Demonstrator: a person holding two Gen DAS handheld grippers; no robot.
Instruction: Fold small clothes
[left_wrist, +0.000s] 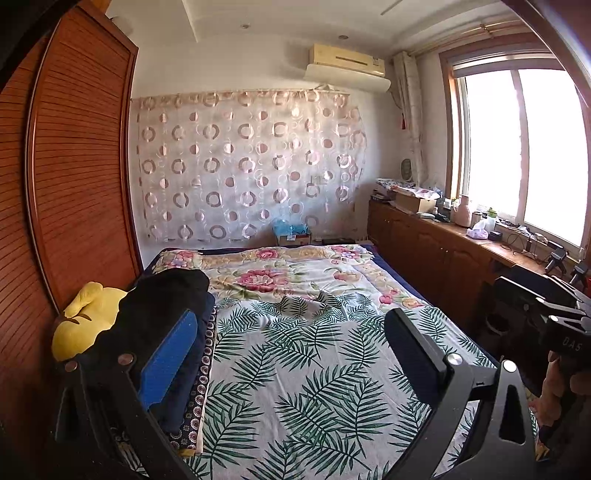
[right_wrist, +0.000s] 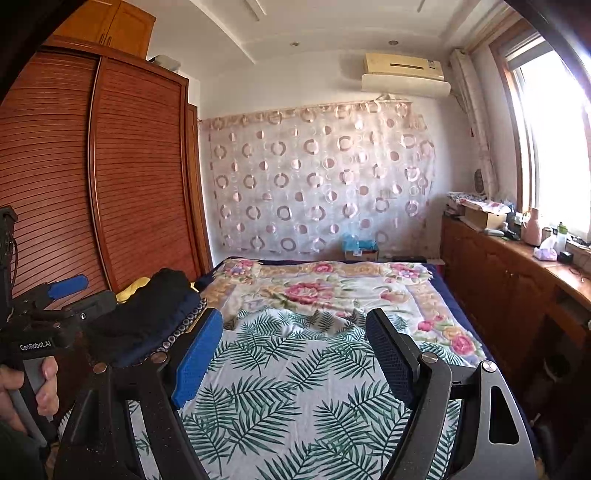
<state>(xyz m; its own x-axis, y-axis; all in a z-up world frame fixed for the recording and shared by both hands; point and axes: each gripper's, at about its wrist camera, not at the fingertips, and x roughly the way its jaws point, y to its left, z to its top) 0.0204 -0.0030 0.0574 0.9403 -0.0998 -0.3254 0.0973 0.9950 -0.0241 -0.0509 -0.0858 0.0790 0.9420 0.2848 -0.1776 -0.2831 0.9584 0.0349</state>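
Note:
A pile of dark clothes (left_wrist: 162, 306) (right_wrist: 159, 306), black on top of navy with a patterned trim, lies on the left side of the bed. My left gripper (left_wrist: 291, 314) hovers open over the leaf-print sheet (left_wrist: 295, 387), its blue-padded left finger just in front of the pile. My right gripper (right_wrist: 293, 314) is open too, with only the sheet (right_wrist: 288, 387) between its fingers and the pile to its left. The left gripper (right_wrist: 85, 293) also shows at the left edge of the right wrist view, held by a hand (right_wrist: 40, 384).
A yellow plush toy (left_wrist: 85, 321) lies behind the pile against the slatted wooden wardrobe (left_wrist: 74, 184). A floral blanket (left_wrist: 277, 273) covers the far half of the bed. A low wooden cabinet (left_wrist: 443, 254) with clutter runs under the window on the right.

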